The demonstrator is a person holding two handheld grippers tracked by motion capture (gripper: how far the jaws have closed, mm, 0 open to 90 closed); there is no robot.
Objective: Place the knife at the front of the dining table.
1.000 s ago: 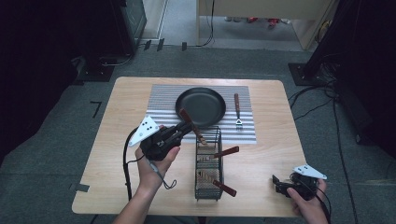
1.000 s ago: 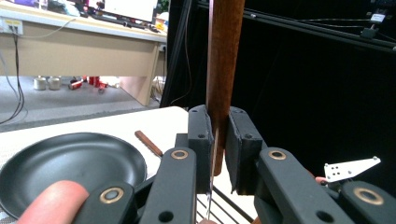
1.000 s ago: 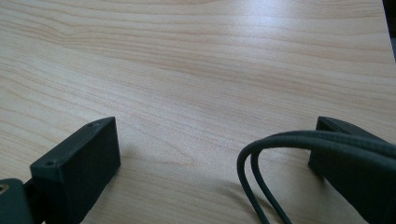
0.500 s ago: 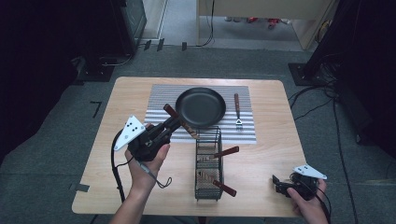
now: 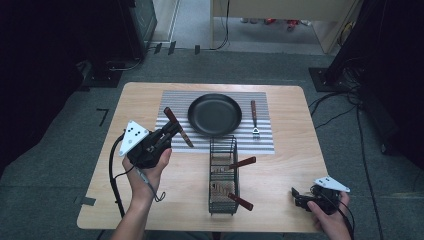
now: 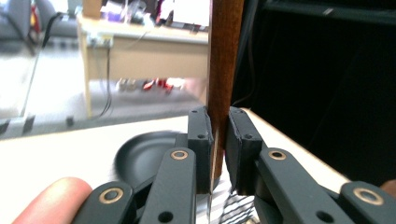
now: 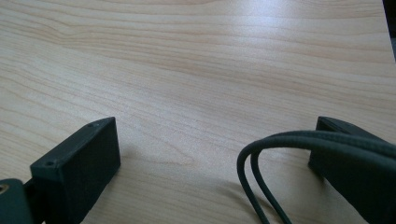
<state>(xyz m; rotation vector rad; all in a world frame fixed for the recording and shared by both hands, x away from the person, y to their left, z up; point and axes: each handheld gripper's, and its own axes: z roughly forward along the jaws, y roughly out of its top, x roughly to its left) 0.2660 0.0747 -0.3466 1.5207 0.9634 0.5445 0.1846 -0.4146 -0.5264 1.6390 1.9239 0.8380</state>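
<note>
Leftward since the earlier frames, the left gripper (image 5: 172, 129) now sits left of centre in the high view, jaws clamped on a wooden-handled knife (image 5: 177, 129) (blade over the striped mat (image 5: 265, 145)). At lower right, the right gripper (image 5: 298, 198) rests on the table (image 5: 280, 170), jaws wide, empty.

In the left gripper view the brown handle (image 6: 224, 60) of the knife runs off the top edge, so its end is cut off. The black jaws cover the spot where handle meets blade. The pan (image 6: 140, 156) behind is blurry and partly hidden. A fingertip (image 6: 51, 200) is cut off at the bottom. In the right gripper view the black cable (image 7: 289, 154) hides part of one jaw.
</note>
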